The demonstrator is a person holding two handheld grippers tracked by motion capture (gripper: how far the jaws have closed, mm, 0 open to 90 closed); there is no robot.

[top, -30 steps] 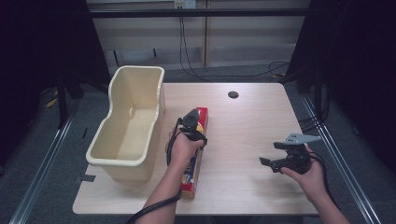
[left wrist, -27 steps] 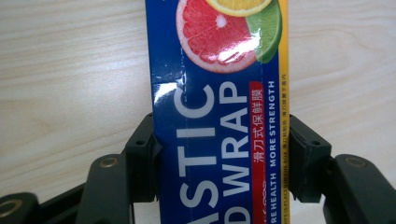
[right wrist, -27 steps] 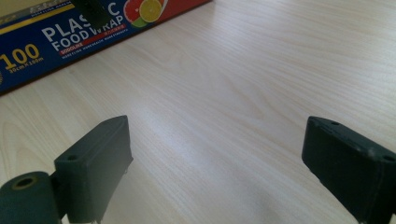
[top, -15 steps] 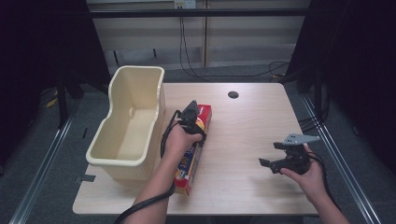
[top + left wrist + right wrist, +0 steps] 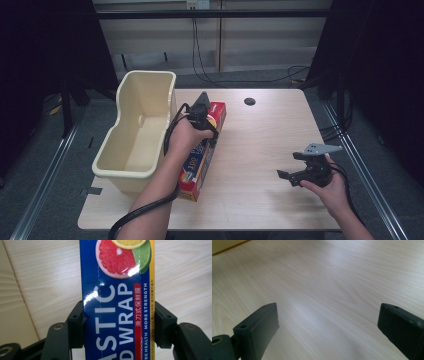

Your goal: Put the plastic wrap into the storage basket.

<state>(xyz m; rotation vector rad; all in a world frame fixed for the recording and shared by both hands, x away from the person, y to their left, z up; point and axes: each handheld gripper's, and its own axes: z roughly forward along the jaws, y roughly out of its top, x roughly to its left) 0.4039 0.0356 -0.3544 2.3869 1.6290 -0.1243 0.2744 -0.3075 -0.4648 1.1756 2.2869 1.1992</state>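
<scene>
A long blue and red plastic wrap box [image 5: 196,170] lies lengthwise on the wooden table [image 5: 265,130], close beside a cream plastic bin [image 5: 107,170]. My left gripper [image 5: 202,113] is shut on the box's far half. In the left gripper view the two black jaws press on both long sides of the plastic wrap box [image 5: 117,297], across its fruit picture and white lettering. My right gripper [image 5: 291,166] hovers open over bare wood at the table's right front. In the right gripper view its jaws stand wide apart with nothing between them [image 5: 327,325].
The bin stands along the table's left edge and overhangs it slightly; its inside looks empty. A round dark cable hole [image 5: 249,101] sits near the far edge. Cables hang behind the table, and metal rails [image 5: 45,170] run along the floor at both sides.
The left hand has slid farther along the box toward its far end, and the box's near end has swung a little left toward the bin. The right gripper has stayed put.
</scene>
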